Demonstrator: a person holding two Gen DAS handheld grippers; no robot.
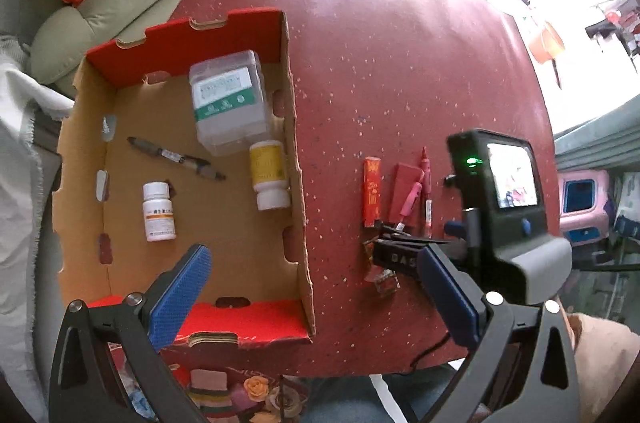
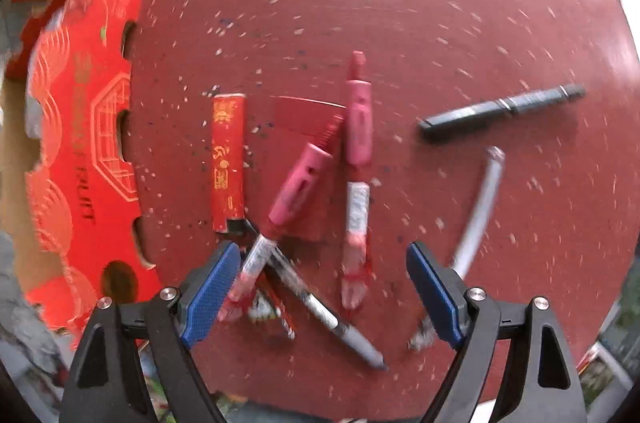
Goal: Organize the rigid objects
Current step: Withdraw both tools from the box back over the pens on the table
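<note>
The loose pens (image 2: 356, 179) lie in a heap on the red table (image 2: 400, 3), just beside the cardboard box (image 1: 296, 151) and outside it; two pink-capped ones cross a silver marker (image 2: 320, 307), a narrow red carton (image 2: 228, 163) sits to their left, and a dark marker (image 2: 504, 111) and a pale tube (image 2: 480, 207) lie apart to the right. We hold our right gripper (image 2: 324, 287) low over the near ends of the pens, its blue pads spread wide and empty; the view is blurred, so we cannot tell whether anything touches. We judge we are at the pick-up step for the next pen; the move calls for settling on one barrel and closing without dragging its neighbours.

Inside the box already rest a clear plastic container (image 1: 228, 103), a yellow-labelled bottle (image 1: 270, 175), a white bottle (image 1: 159, 211) and a dark pen (image 1: 176, 157). Our left gripper (image 1: 316, 283) hangs over the box's near right corner, fingers wide apart, holding nothing.
</note>
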